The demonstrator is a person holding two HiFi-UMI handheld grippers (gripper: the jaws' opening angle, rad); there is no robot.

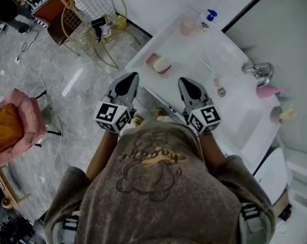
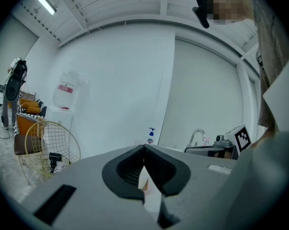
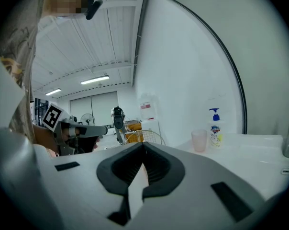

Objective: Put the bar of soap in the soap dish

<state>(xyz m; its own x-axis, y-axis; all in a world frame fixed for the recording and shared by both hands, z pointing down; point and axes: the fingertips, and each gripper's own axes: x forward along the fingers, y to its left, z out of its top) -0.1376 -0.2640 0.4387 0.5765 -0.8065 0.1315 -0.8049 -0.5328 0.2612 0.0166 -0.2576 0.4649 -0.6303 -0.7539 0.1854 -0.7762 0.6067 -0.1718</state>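
A pale bar of soap (image 1: 162,64) lies in a pinkish soap dish (image 1: 154,60) near the left end of the white counter (image 1: 181,50), in the head view. My left gripper (image 1: 129,79) hangs just short of the counter's near edge, to the lower left of the dish, jaws shut with nothing between them. To the right of the dish my right gripper (image 1: 185,83) stands shut and empty at the counter's near edge. In both gripper views the jaw tips meet, left gripper (image 2: 144,150) and right gripper (image 3: 143,145). Neither view shows the soap.
A pink cup (image 1: 187,26) and a pump bottle (image 1: 206,20) stand at the counter's far end. A faucet (image 1: 259,71) and a pink item (image 1: 267,91) sit by the basin on the right. A wire basket (image 1: 94,17) stands on the floor at left.
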